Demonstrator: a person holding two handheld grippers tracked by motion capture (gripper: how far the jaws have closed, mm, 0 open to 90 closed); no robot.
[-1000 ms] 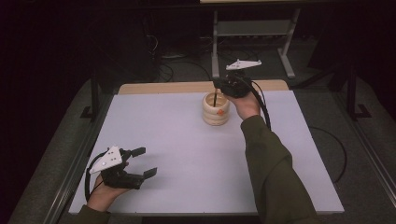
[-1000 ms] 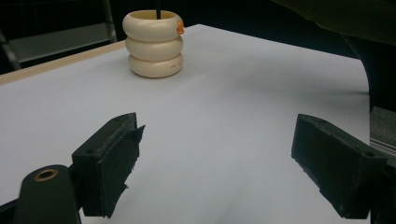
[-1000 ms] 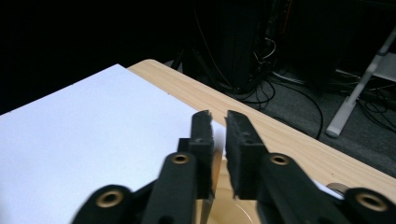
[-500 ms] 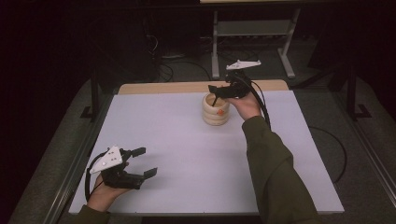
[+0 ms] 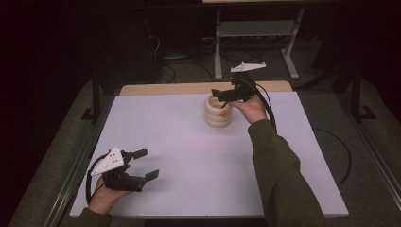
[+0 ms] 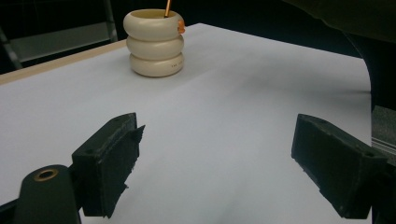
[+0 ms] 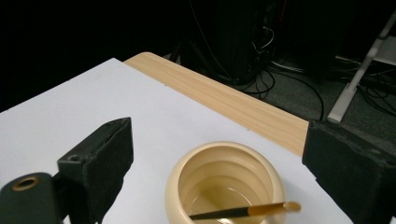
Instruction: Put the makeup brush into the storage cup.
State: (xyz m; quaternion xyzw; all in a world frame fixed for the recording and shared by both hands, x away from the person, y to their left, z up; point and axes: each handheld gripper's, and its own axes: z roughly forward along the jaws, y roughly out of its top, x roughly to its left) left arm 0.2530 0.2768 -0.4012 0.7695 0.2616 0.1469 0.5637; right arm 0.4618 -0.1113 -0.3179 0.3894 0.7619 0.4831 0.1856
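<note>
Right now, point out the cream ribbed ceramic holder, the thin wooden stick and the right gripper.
Cream ribbed ceramic holder [image 6: 155, 52]: left gripper view, middle ring.
Thin wooden stick [image 7: 243, 212]: right gripper view, shaft inside.
Right gripper [image 5: 221, 98]: high view, between fingertips.

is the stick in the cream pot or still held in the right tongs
In the pot. The stick leans inside the cream pot; the right tongs, which have just been opening, stand wide apart above, nothing between them.

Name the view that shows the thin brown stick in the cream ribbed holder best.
The right gripper view: the thin brown stick lies across the cream ribbed holder mouth, close up. The left gripper view shows just its tip; in the high view it cannot be made out.
</note>
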